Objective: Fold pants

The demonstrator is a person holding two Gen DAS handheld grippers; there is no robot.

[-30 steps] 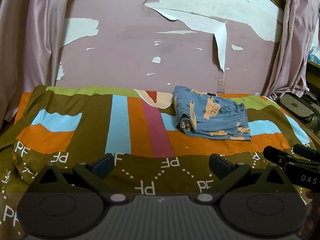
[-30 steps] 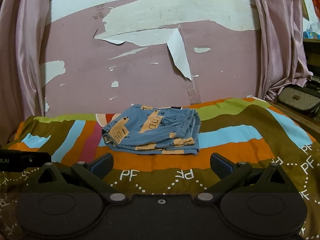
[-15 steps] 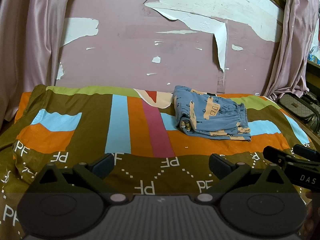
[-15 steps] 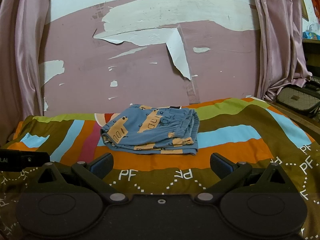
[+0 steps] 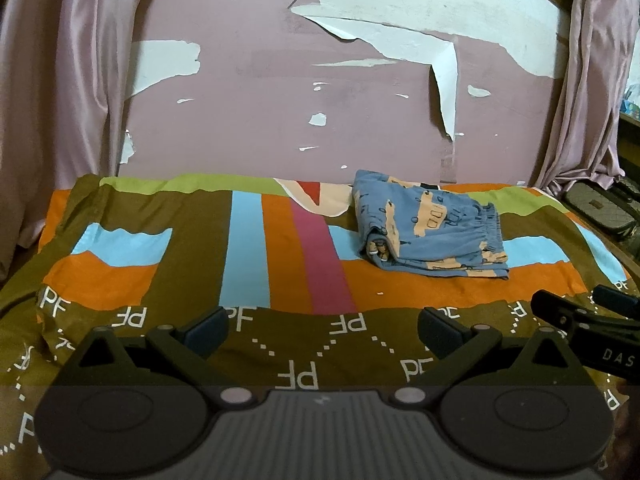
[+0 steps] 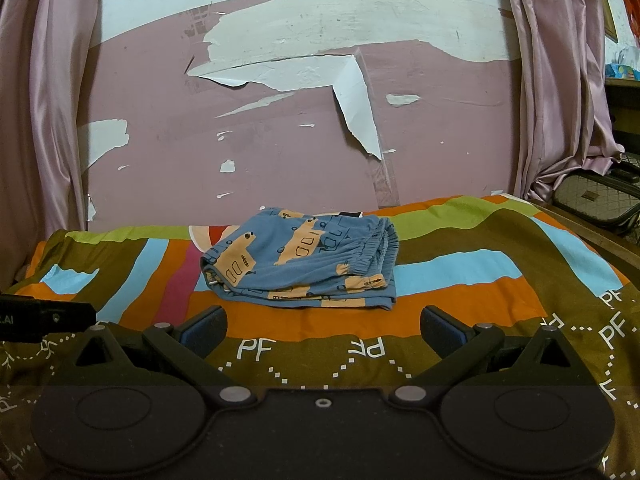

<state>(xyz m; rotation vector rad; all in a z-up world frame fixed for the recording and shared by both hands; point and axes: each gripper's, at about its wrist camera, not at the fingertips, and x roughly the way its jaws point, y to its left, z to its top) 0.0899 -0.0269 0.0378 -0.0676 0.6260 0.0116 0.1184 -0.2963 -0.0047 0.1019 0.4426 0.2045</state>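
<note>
The blue pants with tan prints (image 5: 432, 232) lie folded in a compact stack on the striped bedspread (image 5: 248, 248), at the far right of the left wrist view. In the right wrist view the pants (image 6: 304, 260) lie at centre, straight ahead. My left gripper (image 5: 322, 330) is open and empty, low over the bedspread, well short and left of the pants. My right gripper (image 6: 322, 328) is open and empty, a short way in front of the pants. Neither touches the cloth.
A pink wall with peeling paint (image 5: 320, 100) stands behind the bed. Pink curtains (image 6: 560, 80) hang at both sides. A quilted bag (image 6: 596, 204) sits by the bed's right edge. The right gripper's body (image 5: 592, 332) shows in the left wrist view.
The right wrist view has drifted slightly, so the pants sit a little lower and closer. The left view is almost unchanged. Both grippers stay open.
</note>
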